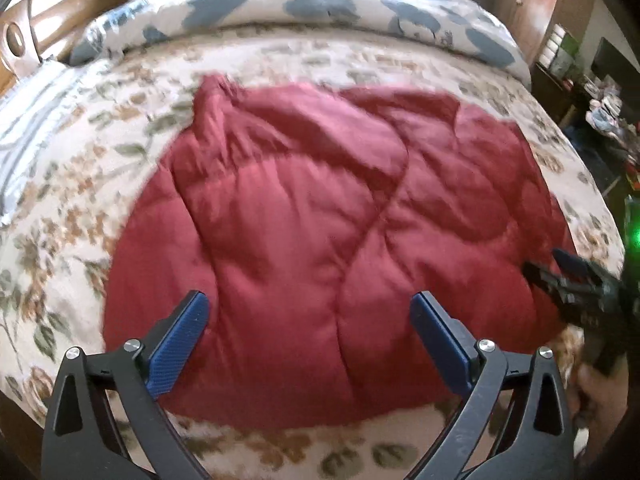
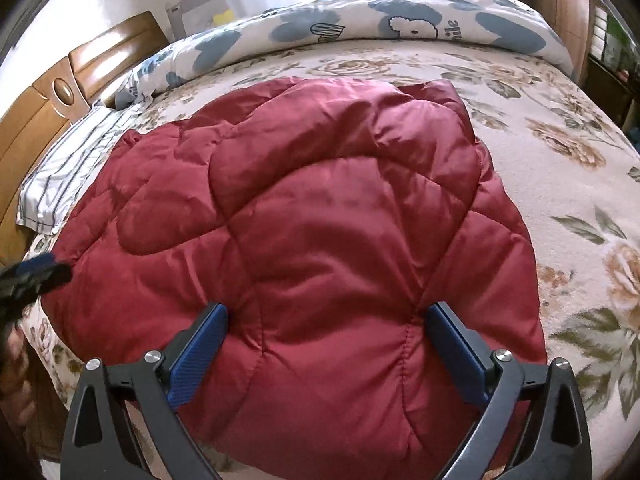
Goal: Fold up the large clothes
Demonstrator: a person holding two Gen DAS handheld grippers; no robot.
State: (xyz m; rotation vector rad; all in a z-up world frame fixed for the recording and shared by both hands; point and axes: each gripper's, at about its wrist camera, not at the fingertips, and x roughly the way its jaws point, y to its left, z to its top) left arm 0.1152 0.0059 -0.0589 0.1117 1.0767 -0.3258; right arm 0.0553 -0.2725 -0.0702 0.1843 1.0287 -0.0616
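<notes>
Left wrist view: a dark red quilted garment lies spread on a bed covered by a cream floral bedspread, reaching close to the bed's near edge. The left gripper hangs above the garment's near part, its blue-padded fingers spread wide and holding nothing. The right gripper shows blurred at the garment's right edge.

Right wrist view: the garment fills the middle of the bed. The right gripper hovers over its near part, fingers spread wide, nothing between them. A rolled white-and-blue duvet lies along the far edge, a striped pillow near the wooden headboard at the left.
</notes>
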